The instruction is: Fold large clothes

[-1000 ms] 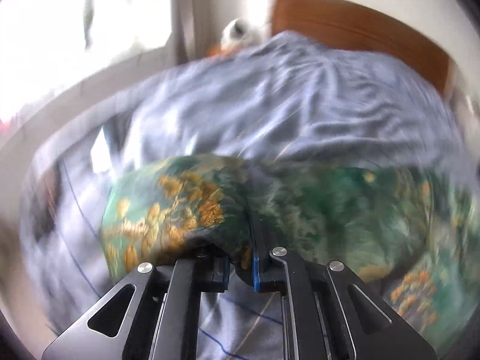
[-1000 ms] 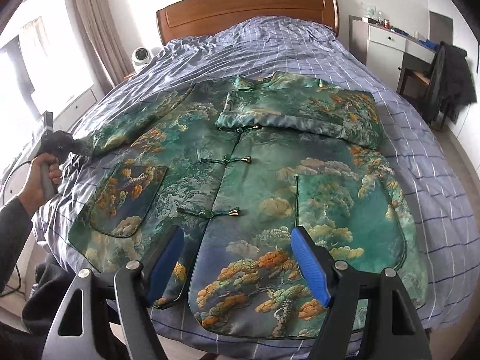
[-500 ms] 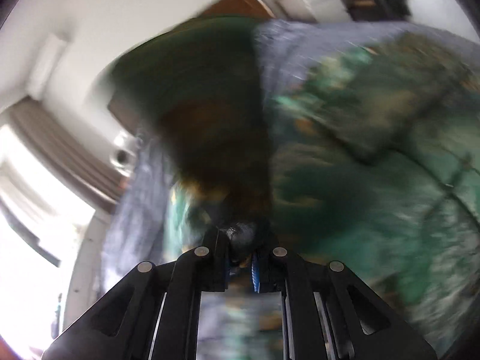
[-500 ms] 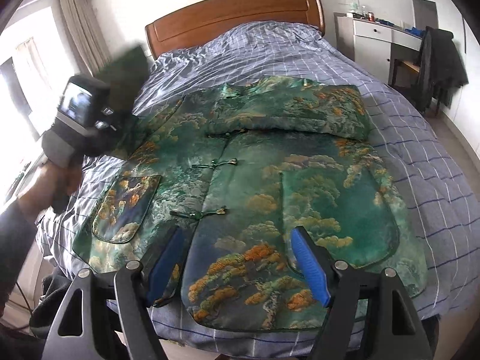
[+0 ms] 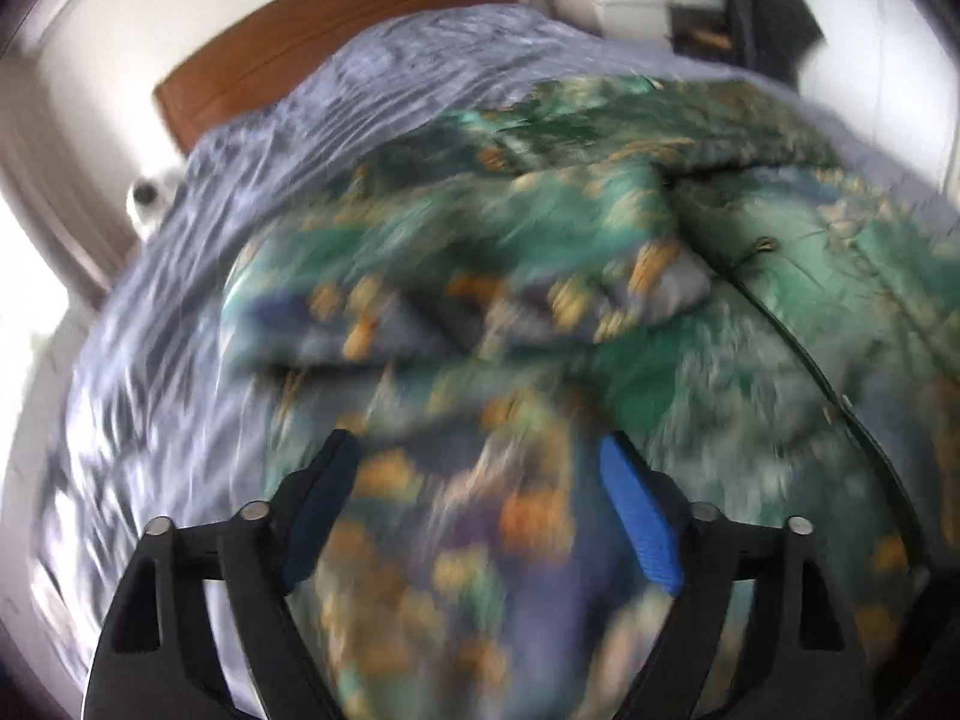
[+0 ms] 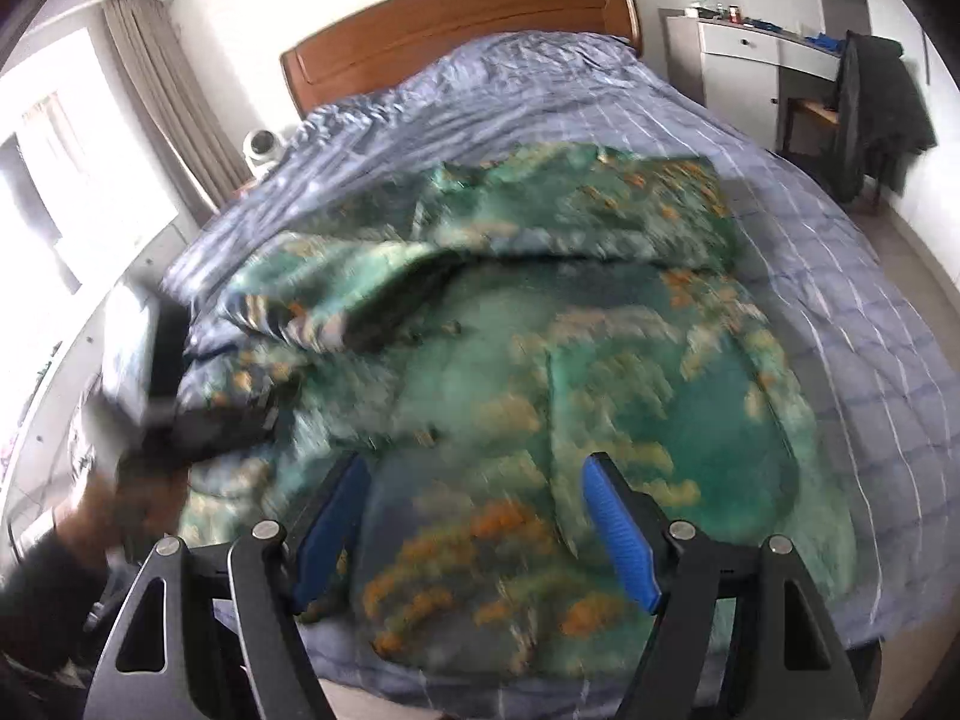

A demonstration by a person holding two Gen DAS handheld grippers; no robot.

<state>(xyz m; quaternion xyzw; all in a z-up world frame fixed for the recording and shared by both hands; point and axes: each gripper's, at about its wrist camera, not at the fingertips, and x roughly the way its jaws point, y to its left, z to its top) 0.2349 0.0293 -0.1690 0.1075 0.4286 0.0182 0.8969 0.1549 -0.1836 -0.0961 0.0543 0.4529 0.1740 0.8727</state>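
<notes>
Since a second before, our left gripper [image 5: 480, 516] had let go of the sleeve [image 5: 480, 312], which now lay folded across the jacket [image 6: 600, 360] near the bed's [image 6: 870, 300] left edge. Both grippers were spread wide and empty. Our right gripper [image 6: 474, 528] hung over the hem at the foot edge, the jacket's long axis running away toward the headboard [image 6: 456, 18]; we judged both about equally near.

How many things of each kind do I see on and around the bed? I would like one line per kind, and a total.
Green patterned jacket: 1
Blue checked bed cover: 1
Wooden headboard: 1
White round device beside the bed: 1
White dresser: 1
Chair with dark clothing: 1
Curtain: 1
Total: 7
</notes>
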